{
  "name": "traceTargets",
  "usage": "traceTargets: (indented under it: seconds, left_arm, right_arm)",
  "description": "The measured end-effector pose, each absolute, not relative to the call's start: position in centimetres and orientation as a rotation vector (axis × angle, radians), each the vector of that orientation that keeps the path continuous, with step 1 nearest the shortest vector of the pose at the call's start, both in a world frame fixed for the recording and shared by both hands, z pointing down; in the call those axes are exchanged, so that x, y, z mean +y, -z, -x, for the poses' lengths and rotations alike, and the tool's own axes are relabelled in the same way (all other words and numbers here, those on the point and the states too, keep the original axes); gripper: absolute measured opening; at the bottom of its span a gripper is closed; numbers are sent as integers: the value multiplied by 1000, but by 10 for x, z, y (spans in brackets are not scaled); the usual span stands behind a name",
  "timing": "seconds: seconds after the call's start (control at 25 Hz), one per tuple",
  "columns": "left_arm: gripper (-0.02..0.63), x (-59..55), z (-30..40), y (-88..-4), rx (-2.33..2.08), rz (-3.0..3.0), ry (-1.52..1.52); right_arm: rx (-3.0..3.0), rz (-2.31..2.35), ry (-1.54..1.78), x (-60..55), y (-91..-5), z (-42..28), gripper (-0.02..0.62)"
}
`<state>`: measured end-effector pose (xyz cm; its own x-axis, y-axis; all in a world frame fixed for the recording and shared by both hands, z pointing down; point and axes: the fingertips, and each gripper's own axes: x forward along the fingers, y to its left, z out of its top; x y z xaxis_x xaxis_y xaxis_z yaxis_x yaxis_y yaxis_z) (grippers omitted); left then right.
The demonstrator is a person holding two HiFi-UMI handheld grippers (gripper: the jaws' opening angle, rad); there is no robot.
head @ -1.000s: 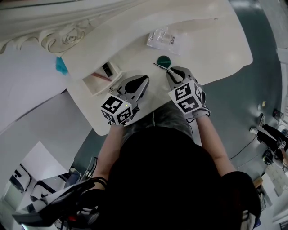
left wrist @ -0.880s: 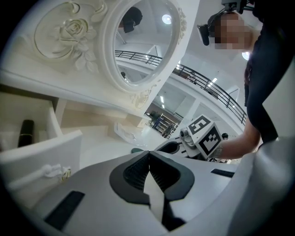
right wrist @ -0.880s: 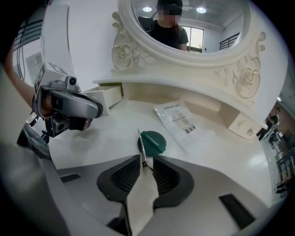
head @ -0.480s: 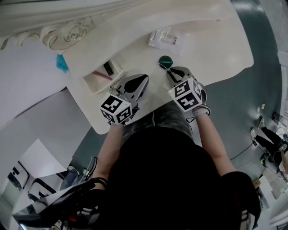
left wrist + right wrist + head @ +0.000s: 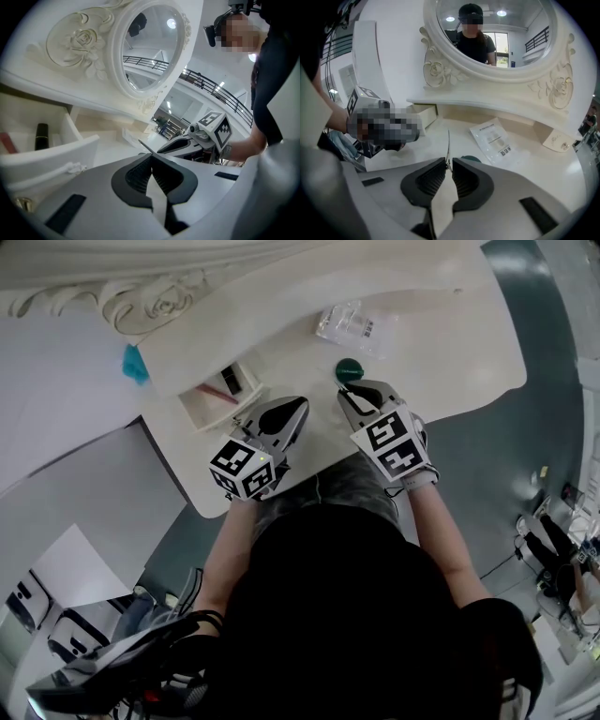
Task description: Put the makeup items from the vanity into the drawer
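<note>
My right gripper (image 5: 351, 390) (image 5: 449, 164) is shut on a thin metal makeup tool (image 5: 448, 143) that sticks out ahead of the jaws, just above the white vanity top (image 5: 441, 324). A round green compact (image 5: 349, 368) (image 5: 471, 159) lies right beside the right jaws. My left gripper (image 5: 298, 405) (image 5: 151, 158) is shut with nothing in it, hovering near the open drawer (image 5: 202, 412) (image 5: 56, 157). Inside the drawer lie a black lipstick (image 5: 225, 384) (image 5: 41, 136) and a red pencil (image 5: 212, 393). A clear sachet (image 5: 352, 326) (image 5: 494, 139) rests farther back.
The ornate mirror frame (image 5: 440, 70) (image 5: 112, 70) rises along the back of the vanity. A teal object (image 5: 136, 364) sticks out by the vanity's left end. The vanity's front edge runs under both grippers, against the person's body.
The right gripper, with the thin tool, has edged slightly left beside the green compact. The left gripper has stayed where it was.
</note>
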<state>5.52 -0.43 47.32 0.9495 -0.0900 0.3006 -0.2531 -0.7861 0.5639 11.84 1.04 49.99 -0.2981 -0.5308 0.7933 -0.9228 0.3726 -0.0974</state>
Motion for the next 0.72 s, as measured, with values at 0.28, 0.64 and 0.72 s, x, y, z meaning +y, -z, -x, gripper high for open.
traceTargets:
  seconds: [0.28, 0.64, 0.72]
  left_arm:
    - [15, -10, -33, -466, -327, -2460, -293]
    - [15, -18, 13, -462, -480, -2413, -212]
    - [15, -19, 24, -461, -517, -2403, -191]
  right_arm:
    - [-2044, -1165, -659, -8, -480, -87, 60]
    - [-2153, -999, -568, -34, -463, -32, 60]
    - [-2182, -959, -551, -41, -458, -18, 60]
